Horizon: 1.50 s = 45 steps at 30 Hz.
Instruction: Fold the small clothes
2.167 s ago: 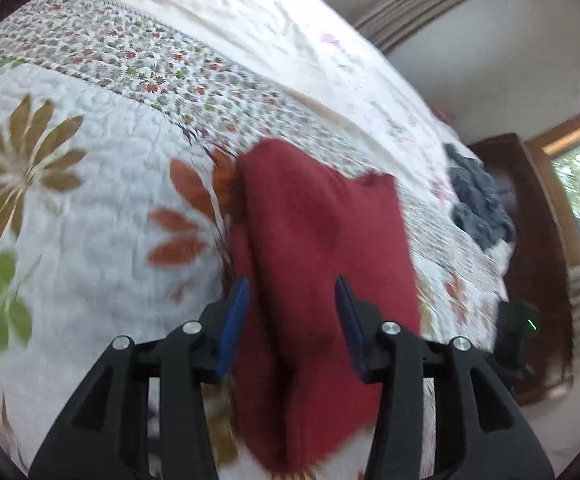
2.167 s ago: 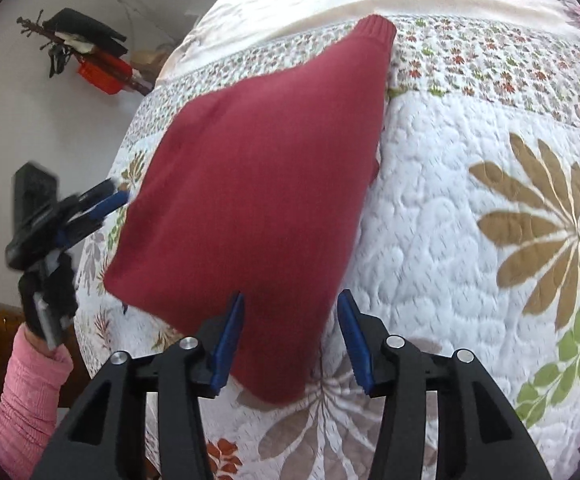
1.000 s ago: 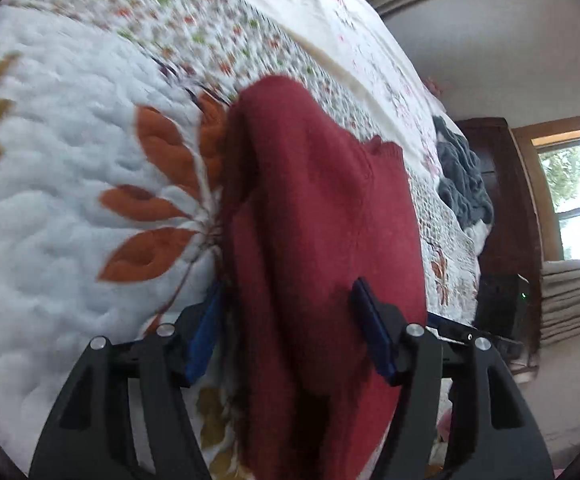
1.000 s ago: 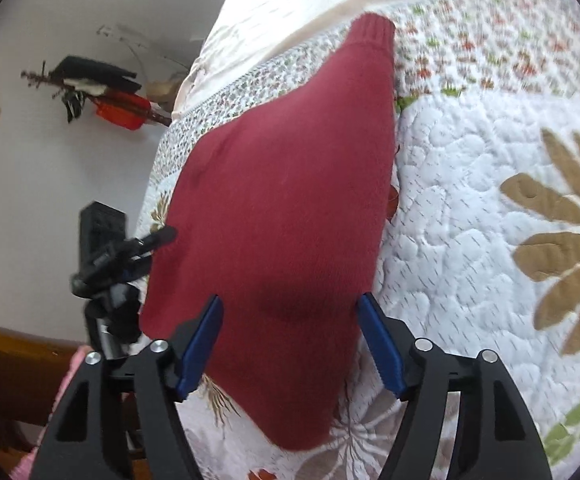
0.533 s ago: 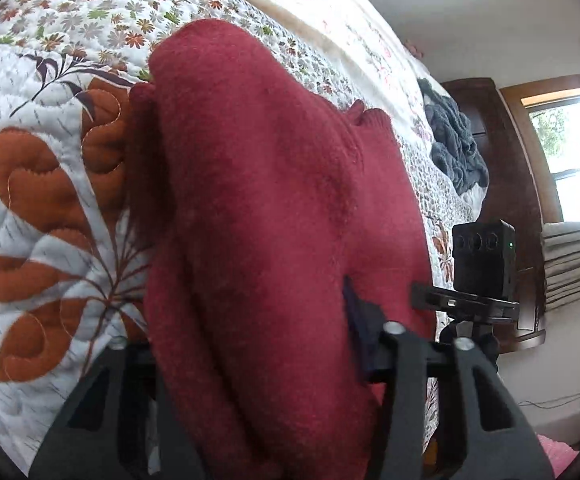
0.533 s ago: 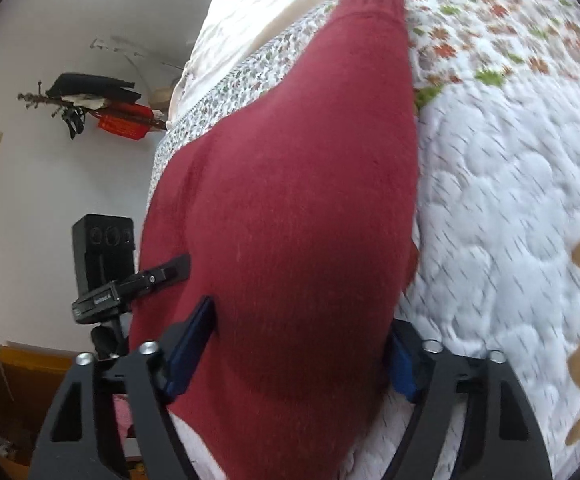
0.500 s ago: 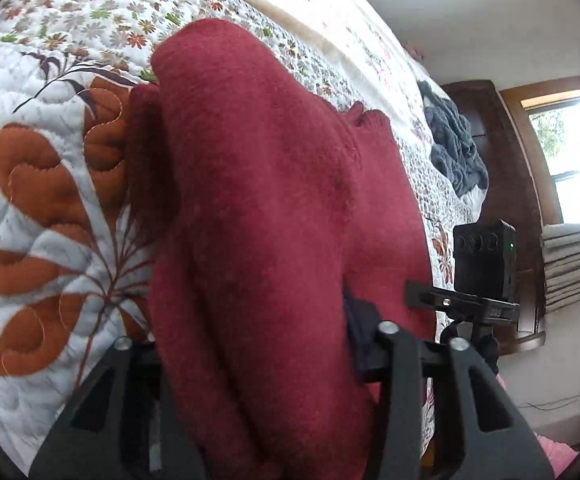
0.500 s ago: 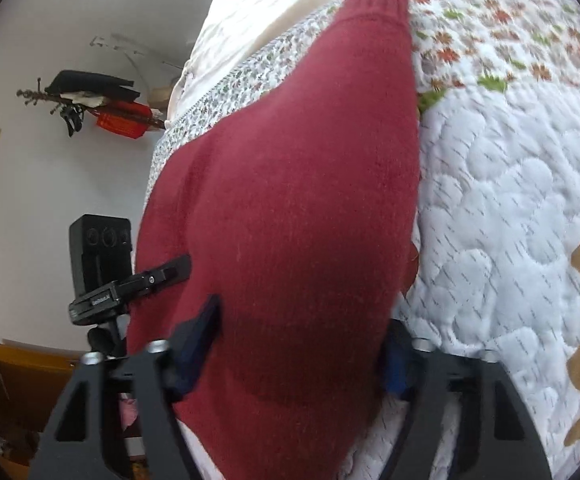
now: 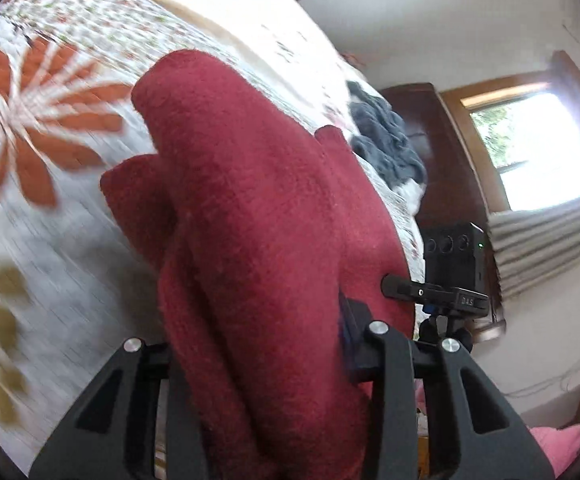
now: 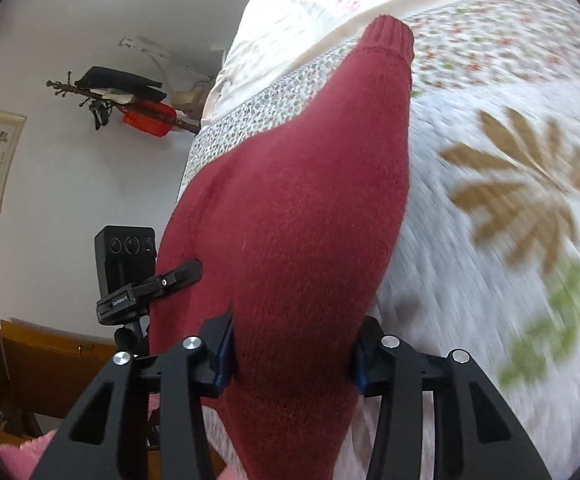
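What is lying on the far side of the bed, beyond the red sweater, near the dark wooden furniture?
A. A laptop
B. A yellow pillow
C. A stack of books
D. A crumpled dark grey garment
D. In the left wrist view, a crumpled dark grey garment lies on the quilt past the red sweater.

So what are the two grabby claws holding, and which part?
Both hold the red sweater. The left gripper and the right gripper each pinch a bunch of its near edge, lifting it off the quilt.
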Motion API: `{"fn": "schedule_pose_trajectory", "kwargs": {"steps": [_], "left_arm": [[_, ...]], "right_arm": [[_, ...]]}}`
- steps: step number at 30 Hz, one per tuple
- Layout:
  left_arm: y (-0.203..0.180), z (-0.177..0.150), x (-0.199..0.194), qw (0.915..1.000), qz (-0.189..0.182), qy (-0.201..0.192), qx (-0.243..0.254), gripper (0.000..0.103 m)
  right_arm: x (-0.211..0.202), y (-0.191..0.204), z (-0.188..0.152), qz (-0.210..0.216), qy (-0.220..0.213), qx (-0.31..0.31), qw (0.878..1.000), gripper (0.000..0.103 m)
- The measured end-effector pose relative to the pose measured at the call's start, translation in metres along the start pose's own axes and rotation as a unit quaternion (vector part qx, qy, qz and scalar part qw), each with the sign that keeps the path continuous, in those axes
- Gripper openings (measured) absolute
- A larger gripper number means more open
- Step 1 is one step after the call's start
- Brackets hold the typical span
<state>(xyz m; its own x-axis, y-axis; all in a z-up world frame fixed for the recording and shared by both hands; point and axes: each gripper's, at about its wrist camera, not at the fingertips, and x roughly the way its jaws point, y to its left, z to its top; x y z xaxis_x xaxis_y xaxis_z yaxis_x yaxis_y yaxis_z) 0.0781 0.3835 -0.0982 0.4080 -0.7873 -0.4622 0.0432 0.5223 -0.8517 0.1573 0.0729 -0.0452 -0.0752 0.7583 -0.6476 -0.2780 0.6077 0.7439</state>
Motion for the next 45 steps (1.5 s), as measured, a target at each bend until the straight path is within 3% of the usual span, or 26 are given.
{"fn": "schedule_pose_trajectory", "kwargs": {"steps": [7,12,15,17,22,25,31,34,37,39,40,43,45], "left_arm": [[-0.043,-0.09,0.044,0.9989,0.01,0.031,0.033,0.034],[-0.018,-0.128,0.078,0.9974,0.044,0.057,-0.001,0.035],[-0.001,-0.134,0.086,0.9976,0.043,0.05,-0.023,0.037],[0.004,-0.135,0.085,0.9976,0.035,0.044,-0.04,0.04],[-0.016,-0.136,0.074,0.9932,0.105,0.049,0.005,0.049],[-0.028,-0.138,0.052,0.9888,0.141,0.042,0.028,0.05],[-0.064,-0.172,0.006,0.9746,0.206,-0.014,0.087,0.05],[-0.082,-0.191,0.003,0.9695,0.217,-0.025,0.111,0.05],[-0.089,-0.203,0.01,0.9714,0.21,-0.021,0.11,0.051],[-0.086,-0.205,0.022,0.969,0.224,-0.01,0.103,0.049],[-0.083,-0.206,0.027,0.9666,0.235,-0.006,0.102,0.048],[-0.065,-0.208,0.035,0.9587,0.269,0.016,0.09,0.04],[-0.054,-0.208,0.038,0.957,0.278,0.03,0.078,0.041]], "right_arm": [[-0.054,-0.024,-0.081,-0.027,0.006,0.003,1.0,0.046],[-0.042,-0.067,-0.121,-0.043,0.014,0.041,0.998,0.047],[-0.028,-0.088,-0.134,-0.048,0.01,0.055,0.997,0.05],[-0.03,-0.094,-0.138,-0.033,-0.004,0.066,0.997,0.053],[-0.043,-0.088,-0.146,-0.057,-0.013,0.044,0.997,0.065],[-0.06,-0.09,-0.16,-0.066,-0.015,0.055,0.996,0.069],[-0.075,-0.084,-0.202,-0.08,-0.007,0.048,0.996,0.069],[-0.065,-0.082,-0.218,-0.076,-0.001,0.059,0.995,0.069],[-0.053,-0.089,-0.223,-0.057,-0.002,0.087,0.995,0.069],[-0.048,-0.091,-0.224,-0.045,-0.003,0.094,0.995,0.061],[-0.047,-0.091,-0.226,-0.042,0.0,0.098,0.994,0.045],[-0.049,-0.088,-0.224,-0.054,0.003,0.098,0.994,0.032],[-0.057,-0.084,-0.225,-0.056,-0.001,0.093,0.994,0.029]]}}
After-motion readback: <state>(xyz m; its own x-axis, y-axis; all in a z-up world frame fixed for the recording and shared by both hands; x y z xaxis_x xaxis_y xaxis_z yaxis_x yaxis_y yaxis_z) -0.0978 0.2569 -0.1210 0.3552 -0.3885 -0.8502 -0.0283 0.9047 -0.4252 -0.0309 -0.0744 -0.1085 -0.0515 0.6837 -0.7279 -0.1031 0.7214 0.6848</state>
